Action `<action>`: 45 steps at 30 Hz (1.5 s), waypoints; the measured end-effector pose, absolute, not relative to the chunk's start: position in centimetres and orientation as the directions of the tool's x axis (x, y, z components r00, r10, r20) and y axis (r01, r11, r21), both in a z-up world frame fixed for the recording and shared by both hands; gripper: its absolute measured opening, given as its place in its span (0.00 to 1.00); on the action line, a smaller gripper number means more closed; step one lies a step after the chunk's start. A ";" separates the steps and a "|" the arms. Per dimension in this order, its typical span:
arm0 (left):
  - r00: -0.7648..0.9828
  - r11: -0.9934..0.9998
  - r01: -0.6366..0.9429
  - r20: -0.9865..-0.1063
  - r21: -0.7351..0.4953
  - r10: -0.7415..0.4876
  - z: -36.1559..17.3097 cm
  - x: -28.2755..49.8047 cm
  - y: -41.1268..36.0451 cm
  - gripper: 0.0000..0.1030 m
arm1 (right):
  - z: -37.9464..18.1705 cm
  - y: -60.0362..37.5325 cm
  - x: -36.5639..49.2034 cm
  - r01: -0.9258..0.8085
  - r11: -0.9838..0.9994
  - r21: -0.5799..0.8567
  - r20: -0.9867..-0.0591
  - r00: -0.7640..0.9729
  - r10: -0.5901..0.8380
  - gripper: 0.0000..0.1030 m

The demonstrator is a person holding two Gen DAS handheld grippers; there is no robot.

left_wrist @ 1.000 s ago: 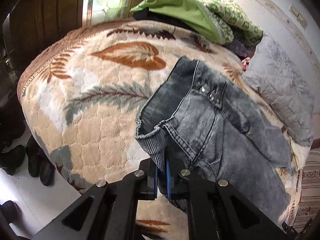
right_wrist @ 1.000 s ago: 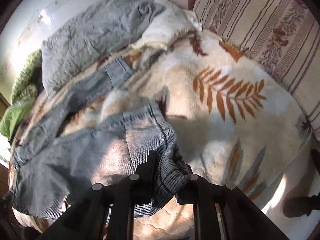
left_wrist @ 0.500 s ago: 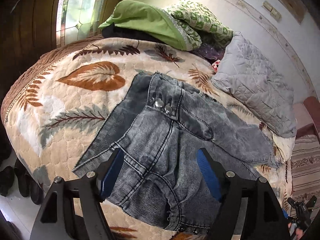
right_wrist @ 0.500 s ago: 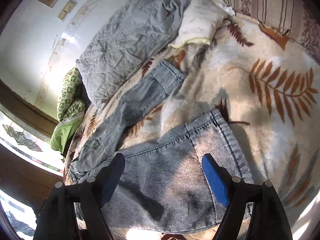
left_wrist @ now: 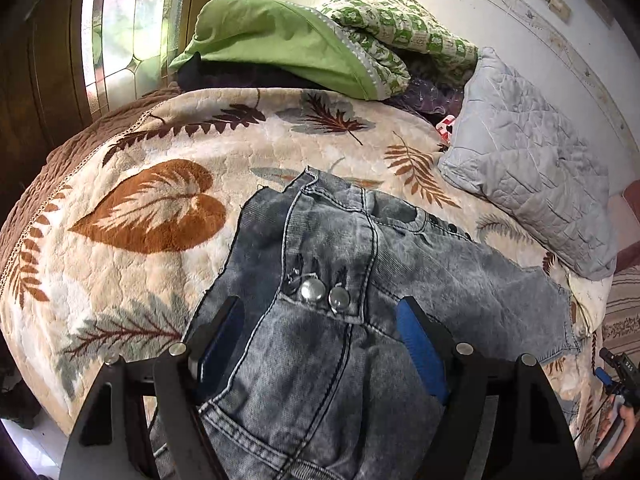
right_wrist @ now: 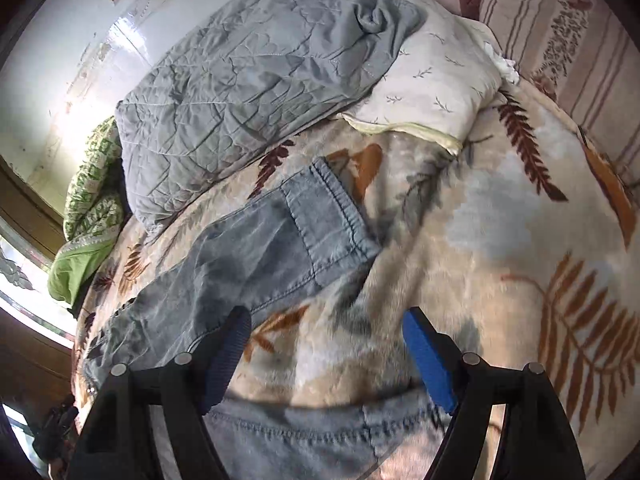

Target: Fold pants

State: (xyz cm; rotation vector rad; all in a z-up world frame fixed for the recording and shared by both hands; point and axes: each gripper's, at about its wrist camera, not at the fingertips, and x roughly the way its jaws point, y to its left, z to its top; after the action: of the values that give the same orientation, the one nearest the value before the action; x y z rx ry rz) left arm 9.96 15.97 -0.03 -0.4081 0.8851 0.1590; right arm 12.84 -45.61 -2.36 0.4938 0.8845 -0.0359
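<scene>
A second ago both grippers pinched denim; now the left gripper [left_wrist: 320,344] gapes over the waistband of the pants [left_wrist: 344,280] at lower centre, and the right gripper [right_wrist: 326,354] gapes too — the pants lie released, spread on the bed [left_wrist: 132,280], ready for regrasping.

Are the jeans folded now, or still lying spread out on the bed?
Spread out, not folded. The jeans lie open at the waist, and the legs lie apart on the blanket.
</scene>
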 end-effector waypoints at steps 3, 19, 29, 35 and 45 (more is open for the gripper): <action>0.622 0.890 -0.333 -0.782 -0.313 -0.043 -0.9 12.3 16.8 0.77 | -4.1 -46.2 17.1 0.268 0.908 0.323 -0.793 0.600 0.105 0.74; 0.562 0.895 -0.347 -0.826 -0.280 -0.040 -3.9 15.2 16.6 0.78 | -3.3 -42.3 18.2 0.179 0.983 -0.027 -0.826 0.550 -0.123 0.21; 0.599 0.902 -0.324 -0.800 -0.284 -0.037 -1.4 15.8 17.6 0.78 | -6.3 -45.7 13.0 0.277 0.960 0.050 -0.866 0.491 -0.097 0.77; 0.601 0.857 -0.308 -0.783 -0.413 -0.161 -0.7 19.9 19.9 0.78 | -1.1 -48.1 14.6 0.231 0.917 0.326 -0.739 0.667 0.095 0.77; 0.476 0.811 -0.335 -0.829 -0.479 -0.293 -4.4 27.4 20.6 0.57 | -3.5 -47.7 21.6 0.187 0.879 0.439 -0.751 0.613 0.245 0.76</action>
State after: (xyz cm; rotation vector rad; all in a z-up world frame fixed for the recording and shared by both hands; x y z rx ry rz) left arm 27.40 20.64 -4.39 -0.6581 1.0966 0.0281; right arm 21.64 -47.70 -3.53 0.5153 0.9213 0.0348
